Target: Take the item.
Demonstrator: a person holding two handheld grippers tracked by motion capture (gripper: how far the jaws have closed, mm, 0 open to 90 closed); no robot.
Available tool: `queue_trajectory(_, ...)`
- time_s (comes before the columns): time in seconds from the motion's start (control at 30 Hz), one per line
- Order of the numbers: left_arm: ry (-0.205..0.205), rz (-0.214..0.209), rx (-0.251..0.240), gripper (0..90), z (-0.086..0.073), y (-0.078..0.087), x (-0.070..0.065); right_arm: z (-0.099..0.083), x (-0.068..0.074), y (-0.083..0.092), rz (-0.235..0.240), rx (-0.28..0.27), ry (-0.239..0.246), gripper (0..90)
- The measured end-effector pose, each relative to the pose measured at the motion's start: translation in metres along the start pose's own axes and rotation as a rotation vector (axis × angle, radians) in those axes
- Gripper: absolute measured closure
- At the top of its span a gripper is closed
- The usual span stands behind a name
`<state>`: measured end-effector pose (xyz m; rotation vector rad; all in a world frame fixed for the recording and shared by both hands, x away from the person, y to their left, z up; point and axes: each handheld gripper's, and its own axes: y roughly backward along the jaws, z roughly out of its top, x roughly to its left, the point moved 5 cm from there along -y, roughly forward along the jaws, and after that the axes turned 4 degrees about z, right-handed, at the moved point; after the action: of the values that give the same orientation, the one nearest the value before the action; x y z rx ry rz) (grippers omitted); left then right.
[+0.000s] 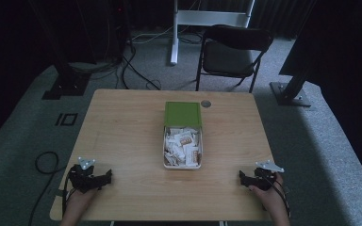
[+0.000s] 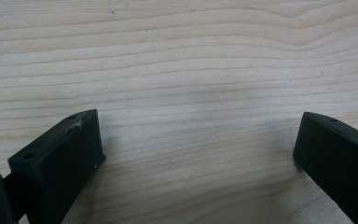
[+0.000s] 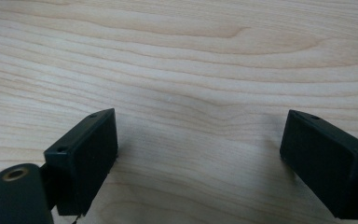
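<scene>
A white box (image 1: 165,160) full of small white and orange packets (image 1: 183,145) sits at the middle of the wooden table (image 1: 122,127), its green lid (image 1: 183,114) lying flat just behind it. My left gripper (image 1: 107,177) rests near the table's front left corner, held by a hand. Its jaws stand wide apart over bare wood in the left gripper view (image 2: 198,140), nothing between them. My right gripper (image 1: 241,177) rests near the front right corner, also in a hand. The right gripper view shows its jaws (image 3: 200,135) open over bare wood.
A small round grommet (image 1: 206,103) is set in the table near its far edge. Behind the table stand a black folding chair (image 1: 233,54) and a white stand (image 1: 176,28). Cables (image 1: 132,66) and dark stand bases (image 1: 63,87) lie on the grey carpet.
</scene>
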<state>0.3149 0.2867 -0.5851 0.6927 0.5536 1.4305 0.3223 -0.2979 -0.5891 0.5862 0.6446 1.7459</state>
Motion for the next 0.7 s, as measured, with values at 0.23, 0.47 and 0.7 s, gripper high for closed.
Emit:
queue_trajectory(0.23, 0.000, 0.000, 0.000, 2.0, 0.0000, 0.0000, 0.0000, 0.0001, 0.0004, -0.0001, -0.005, 0.000, -0.005, 10.8)
queue_trajectory(0.47, 0.000, 0.000, 0.000, 2.1, 0.0000, 0.0000, 0.0000, 0.0001, 0.0004, -0.0001, -0.005, 0.000, -0.005, 10.8)
queue_trajectory(0.7, 0.000, 0.000, 0.000, 2.1, 0.0000, 0.0000, 0.0000, 0.0000, 0.0004, -0.0001, -0.004, 0.000, -0.005, 10.8)
